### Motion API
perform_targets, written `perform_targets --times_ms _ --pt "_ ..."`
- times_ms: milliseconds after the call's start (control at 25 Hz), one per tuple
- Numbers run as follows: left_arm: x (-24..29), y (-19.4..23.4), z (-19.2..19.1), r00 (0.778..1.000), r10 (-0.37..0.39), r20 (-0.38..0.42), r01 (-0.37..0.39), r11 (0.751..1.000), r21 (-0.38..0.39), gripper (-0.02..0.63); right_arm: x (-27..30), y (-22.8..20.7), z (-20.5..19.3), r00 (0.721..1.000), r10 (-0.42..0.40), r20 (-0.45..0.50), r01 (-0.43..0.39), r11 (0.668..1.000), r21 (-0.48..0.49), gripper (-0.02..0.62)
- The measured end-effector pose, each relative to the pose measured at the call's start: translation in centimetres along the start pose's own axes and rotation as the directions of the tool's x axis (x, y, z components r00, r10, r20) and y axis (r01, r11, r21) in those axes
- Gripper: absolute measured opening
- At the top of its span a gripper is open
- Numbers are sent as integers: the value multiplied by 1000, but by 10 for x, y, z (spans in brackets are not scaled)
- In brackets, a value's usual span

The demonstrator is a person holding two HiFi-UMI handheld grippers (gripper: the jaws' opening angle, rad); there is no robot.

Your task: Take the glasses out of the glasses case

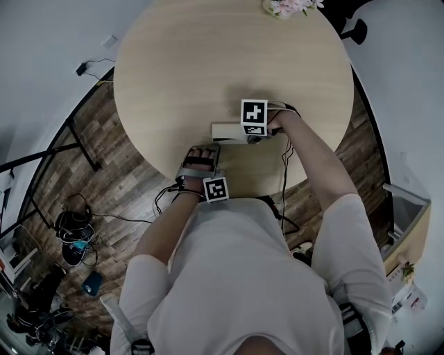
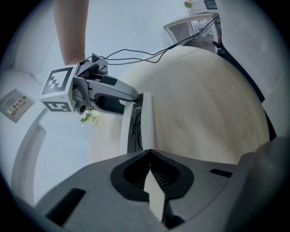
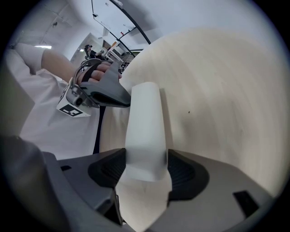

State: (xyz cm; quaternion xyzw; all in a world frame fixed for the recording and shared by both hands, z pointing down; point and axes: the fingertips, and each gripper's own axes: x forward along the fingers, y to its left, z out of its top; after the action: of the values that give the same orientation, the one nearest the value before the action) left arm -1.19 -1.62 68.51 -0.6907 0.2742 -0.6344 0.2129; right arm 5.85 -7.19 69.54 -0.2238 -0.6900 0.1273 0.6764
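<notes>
Left claw (image 2: 149,156) clamped shut on the thin white lid edge of glasses case (image 2: 147,118). The case is open a crack, dark glasses (image 2: 134,129) inside. Right claw (image 3: 145,164) grips the case's 3 o'clock end. Case lies on desk (image 1: 208,62), flowers (image 1: 291,5) at far edge, 1 o'clock

One left claw (image 2: 149,154), one right claw (image 3: 145,156), one glasses case (image 1: 227,130), one table (image 1: 208,55).
</notes>
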Motion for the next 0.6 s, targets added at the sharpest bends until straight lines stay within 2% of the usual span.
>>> perform_targets --times_ms 120,240,440,600 --pt "-2 4 2 1000 14 -1 -14 999 38 7 -10 -5 2 999 -30 23 30 1000 -6 278" --pt "-1 -11 13 997 -64 49 66 997 -40 8 -22 -11 5 997 -56 52 56 998 2 278" --pt "-3 -11 11 996 -73 48 76 996 -55 8 -36 -25 7 986 -137 93 136 991 17 278" --pt "-2 -10 9 997 -66 47 69 996 -53 7 -48 -39 10 962 -236 135 233 972 37 278"
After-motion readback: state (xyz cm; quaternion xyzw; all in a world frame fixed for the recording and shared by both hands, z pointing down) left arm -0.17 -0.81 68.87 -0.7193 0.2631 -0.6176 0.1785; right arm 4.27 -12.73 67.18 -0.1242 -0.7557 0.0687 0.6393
